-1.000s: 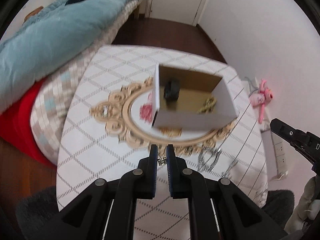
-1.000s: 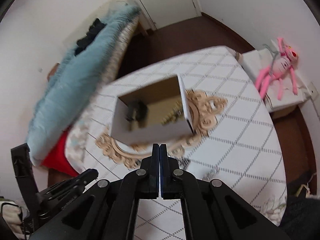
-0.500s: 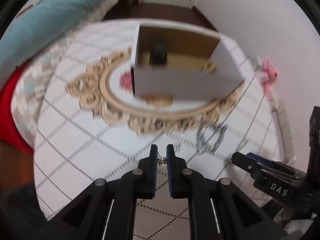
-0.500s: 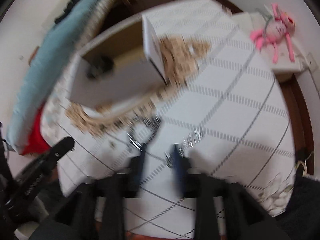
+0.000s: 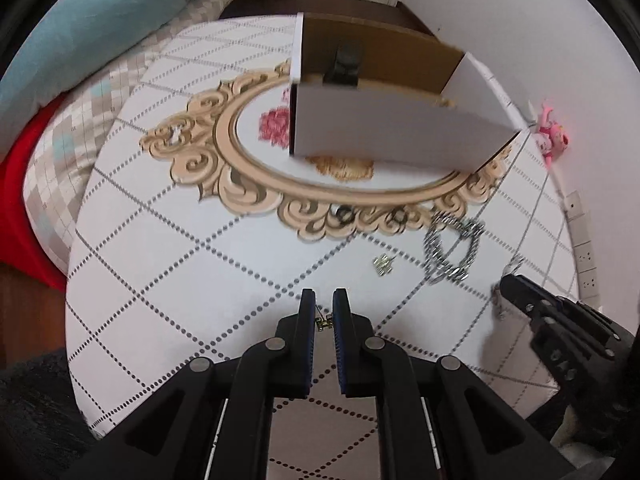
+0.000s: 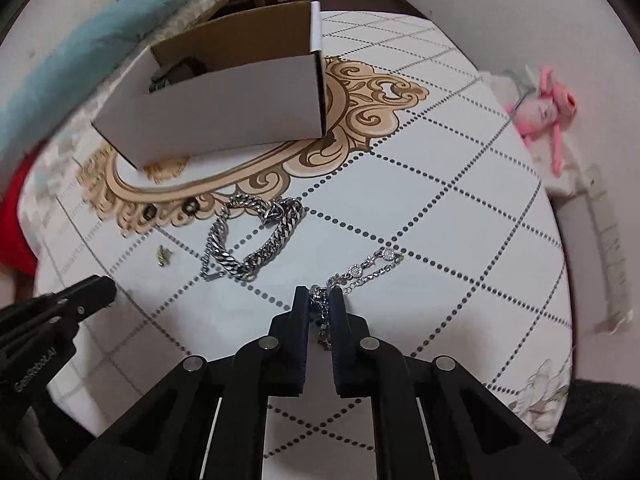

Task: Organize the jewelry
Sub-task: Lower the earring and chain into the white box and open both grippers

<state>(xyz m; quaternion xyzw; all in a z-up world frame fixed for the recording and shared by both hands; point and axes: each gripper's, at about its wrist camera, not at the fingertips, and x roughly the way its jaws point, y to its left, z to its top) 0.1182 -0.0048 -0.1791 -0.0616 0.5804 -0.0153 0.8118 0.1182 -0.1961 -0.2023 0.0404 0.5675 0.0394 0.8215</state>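
A white cardboard box [image 5: 400, 128] [image 6: 224, 116] stands open on the patterned table; a dark item [image 5: 346, 64] lies inside. My left gripper [image 5: 323, 312] is shut on a small gold earring [image 5: 323, 323] above the table's near side. A second gold earring [image 5: 382, 266] [image 6: 163, 255] lies loose on the table. A thick silver chain bracelet [image 5: 452, 246] [image 6: 252, 240] lies beside it. My right gripper [image 6: 320, 300] is shut on the near end of a thin silver necklace [image 6: 368, 266], which trails right across the table.
The round table [image 5: 160, 260] has a gold ornament print in its middle. A bed with a blue blanket [image 5: 100, 12] stands at the left. A pink plush toy [image 6: 548, 104] lies on a low white unit by the right wall.
Both grippers have come down closer to the table. My right gripper opened, then closed on the thin necklace's end. The left still holds the earring.
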